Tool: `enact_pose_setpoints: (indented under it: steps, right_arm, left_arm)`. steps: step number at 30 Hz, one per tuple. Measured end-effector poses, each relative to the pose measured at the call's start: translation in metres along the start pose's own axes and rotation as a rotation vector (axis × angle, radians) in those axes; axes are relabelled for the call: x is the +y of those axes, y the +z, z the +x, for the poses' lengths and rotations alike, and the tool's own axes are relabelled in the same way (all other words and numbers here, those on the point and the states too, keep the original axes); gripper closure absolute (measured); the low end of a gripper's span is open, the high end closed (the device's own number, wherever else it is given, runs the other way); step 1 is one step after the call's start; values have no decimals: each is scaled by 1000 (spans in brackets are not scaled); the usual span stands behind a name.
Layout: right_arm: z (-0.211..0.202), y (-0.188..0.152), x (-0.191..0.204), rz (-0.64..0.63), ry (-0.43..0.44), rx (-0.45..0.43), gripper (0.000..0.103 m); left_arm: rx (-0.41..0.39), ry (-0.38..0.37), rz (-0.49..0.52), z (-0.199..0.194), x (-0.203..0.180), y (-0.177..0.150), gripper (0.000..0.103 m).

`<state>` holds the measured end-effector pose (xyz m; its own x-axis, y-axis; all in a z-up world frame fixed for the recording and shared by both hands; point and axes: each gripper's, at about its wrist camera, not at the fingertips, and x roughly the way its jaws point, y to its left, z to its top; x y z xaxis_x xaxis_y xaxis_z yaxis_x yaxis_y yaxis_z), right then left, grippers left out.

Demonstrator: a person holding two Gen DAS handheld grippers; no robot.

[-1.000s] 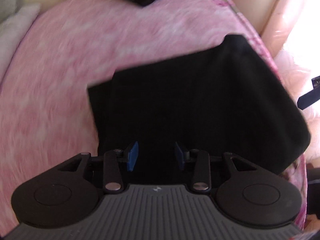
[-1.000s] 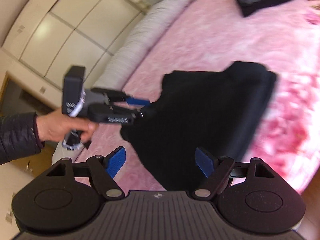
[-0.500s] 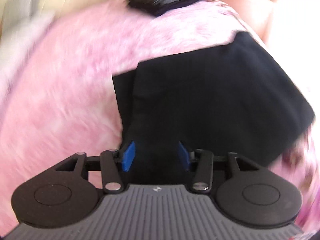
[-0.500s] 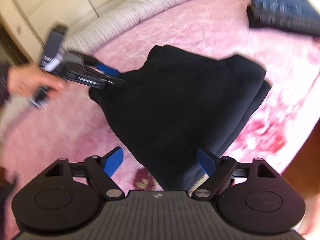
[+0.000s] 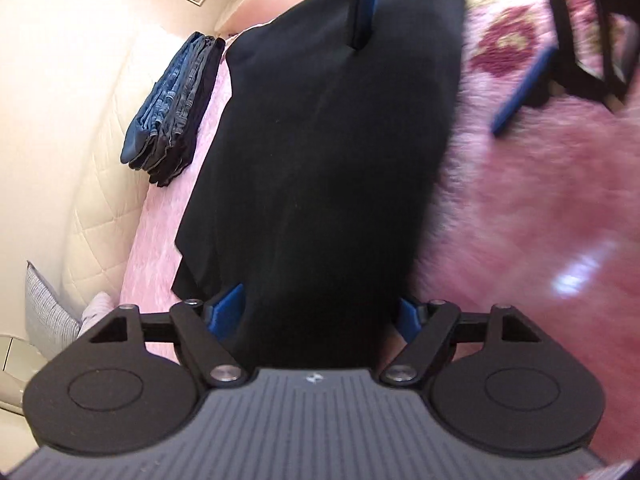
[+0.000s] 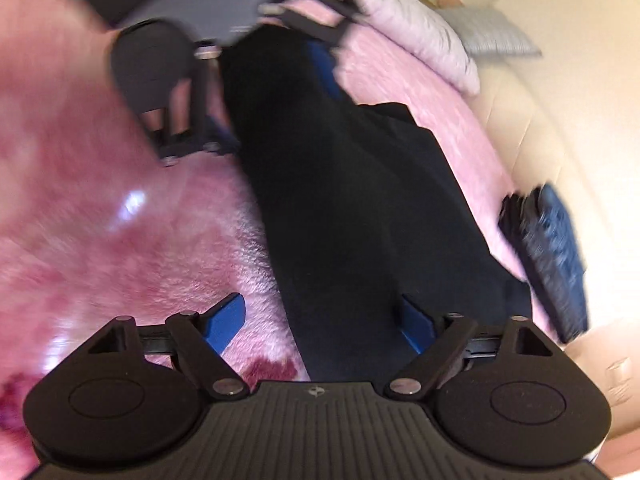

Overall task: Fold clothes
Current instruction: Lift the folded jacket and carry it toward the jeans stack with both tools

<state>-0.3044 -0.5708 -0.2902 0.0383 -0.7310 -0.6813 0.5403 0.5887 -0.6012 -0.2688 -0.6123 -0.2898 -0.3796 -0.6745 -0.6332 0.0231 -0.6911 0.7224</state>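
Observation:
A black garment (image 5: pixel 320 152) lies folded into a long strip on the pink bed cover (image 5: pixel 540 220); it also shows in the right wrist view (image 6: pixel 360 220). My left gripper (image 5: pixel 320 312) is open, its blue pads on either side of the near end of the strip. My right gripper (image 6: pixel 324 320) is open at the opposite end, its pads straddling the cloth. Each gripper shows in the other's view: the right one (image 5: pixel 436 52) at the top, the left one (image 6: pixel 272 100) at the top, blurred.
A stack of folded jeans (image 5: pixel 172 108) lies on the bed against the cream padded headboard (image 5: pixel 60 120); it also shows in the right wrist view (image 6: pixel 548 256). Pale pillows (image 6: pixel 420 36) lie at the bed's far side.
Both grippers have swung to opposite ends of the garment, facing each other along it. The left gripper's jaws have opened wider. The garment now looks like a narrower strip.

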Motion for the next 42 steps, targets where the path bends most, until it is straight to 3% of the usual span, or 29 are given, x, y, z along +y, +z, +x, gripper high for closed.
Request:
enact_pose_setpoints:
  steps: [3, 5, 10, 13, 14, 15, 17, 20, 24, 26, 29, 30, 32, 35, 42]
  right_arm:
    - [4, -12, -4, -28, -63, 5, 24]
    - [7, -26, -16, -40, -112, 62, 35]
    - [16, -40, -23, -137, -126, 93, 34]
    - [27, -36, -21, -159, -134, 88, 32]
    - [29, -35, -22, -159, -129, 83, 32]
    - [31, -35, -23, -159, -123, 78, 33]
    - [25, -35, -34, -133, -84, 69, 51]
    - [4, -33, -47, -116, -82, 37, 67]
    - [10, -28, -52, -146, -107, 26, 67]
    - [20, -27, -48, -184, -121, 29, 57]
    - [35, -31, -37, -210, -122, 38, 54]
    - [33, -31, -40, -195, -113, 32, 56]
    - [27, -31, -50, -156, -93, 16, 70]
    - [22, -30, -61, -134, -61, 4, 73]
    - [4, -25, -83, -161, -38, -32, 76]
  left_arm:
    - [-27, 2, 5, 5, 7, -10, 21]
    - [-25, 8, 33, 6, 7, -16, 23]
    - [0, 19, 77, 18, 2, -13, 23]
    - [37, 20, 81, 28, 5, -4, 17]
    - [51, 10, 81, 25, 5, -4, 18]
    - [63, -9, 77, 21, 5, -4, 25]
    - [72, -45, 76, 16, 11, -3, 42]
    - [64, -22, 75, 3, 14, -1, 44]
    - [98, -5, 71, 19, 18, 3, 30]
    - [105, -17, 63, 27, 18, 4, 30]
    - [114, -35, 56, 29, 19, 4, 50]
    - [112, -35, 58, 26, 18, 5, 52]
    - [105, -31, 59, 21, 18, 4, 52]
    - [103, -36, 68, 21, 17, 6, 47]
    - [147, -48, 32, 11, 42, 18, 67]
